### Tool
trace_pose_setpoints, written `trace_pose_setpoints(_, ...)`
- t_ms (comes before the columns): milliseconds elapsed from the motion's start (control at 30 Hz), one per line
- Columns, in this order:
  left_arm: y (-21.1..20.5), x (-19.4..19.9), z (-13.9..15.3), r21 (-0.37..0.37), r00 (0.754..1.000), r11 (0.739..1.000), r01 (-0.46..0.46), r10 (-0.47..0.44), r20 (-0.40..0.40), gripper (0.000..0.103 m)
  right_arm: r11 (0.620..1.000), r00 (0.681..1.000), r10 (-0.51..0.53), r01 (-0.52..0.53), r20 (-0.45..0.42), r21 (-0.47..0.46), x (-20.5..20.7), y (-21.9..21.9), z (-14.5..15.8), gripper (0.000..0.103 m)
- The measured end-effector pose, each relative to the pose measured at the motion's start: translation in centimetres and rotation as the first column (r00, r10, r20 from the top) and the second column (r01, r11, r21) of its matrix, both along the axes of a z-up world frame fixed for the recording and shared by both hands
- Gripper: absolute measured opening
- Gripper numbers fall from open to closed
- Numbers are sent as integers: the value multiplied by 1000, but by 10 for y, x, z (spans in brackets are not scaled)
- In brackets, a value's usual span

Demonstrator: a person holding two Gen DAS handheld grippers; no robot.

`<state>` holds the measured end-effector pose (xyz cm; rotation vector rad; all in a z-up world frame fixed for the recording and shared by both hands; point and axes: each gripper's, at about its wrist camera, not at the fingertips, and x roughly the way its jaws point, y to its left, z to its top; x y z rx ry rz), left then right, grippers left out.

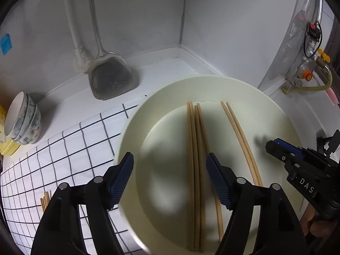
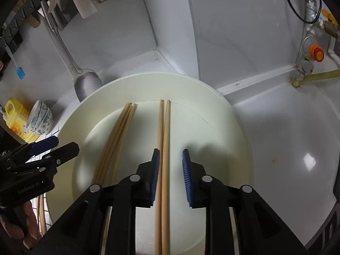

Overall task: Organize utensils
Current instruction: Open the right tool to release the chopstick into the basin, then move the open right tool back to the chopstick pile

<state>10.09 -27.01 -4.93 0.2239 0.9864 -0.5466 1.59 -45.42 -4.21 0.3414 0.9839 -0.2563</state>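
A cream plate holds wooden chopsticks lying lengthwise. A bundle of chopsticks lies between the fingers of my left gripper, which stands wide open above the plate without touching them. A separate pair of chopsticks runs between the blue pads of my right gripper. It sits close to the left pad with a clear gap to the right one, so the jaws stand open. Each gripper also shows at the edge of the other's view: the right gripper and the left gripper.
A metal spatula hangs against the white wall behind the plate. Stacked patterned bowls and a yellow container stand at the left. A checked cloth carries more chopsticks. A gas valve with hose is at the right.
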Motion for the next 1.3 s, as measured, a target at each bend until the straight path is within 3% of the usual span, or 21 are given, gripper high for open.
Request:
trace_pose_setpoints(367, 39, -13, 13, -14, 999, 999, -53, 52, -10, 76, 1000, 1000, 6, -6, 9, 20, -25, 29, 15, 30)
trace_pose_setpoints(833, 106, -41, 50, -39, 992, 992, -123, 124, 30, 93, 997, 996, 80, -81, 33, 19, -46, 99, 48, 54)
trace_pose_setpoints(1100, 166, -48, 58, -51, 982, 982, -183, 185, 34, 95, 987, 987, 157, -157, 36, 15, -44, 149, 60, 62)
trace_pose_setpoints(1300, 224, -54, 52, -24, 971, 971, -238, 238, 22, 96, 974, 974, 226, -226, 17, 5, -38, 190, 60, 62)
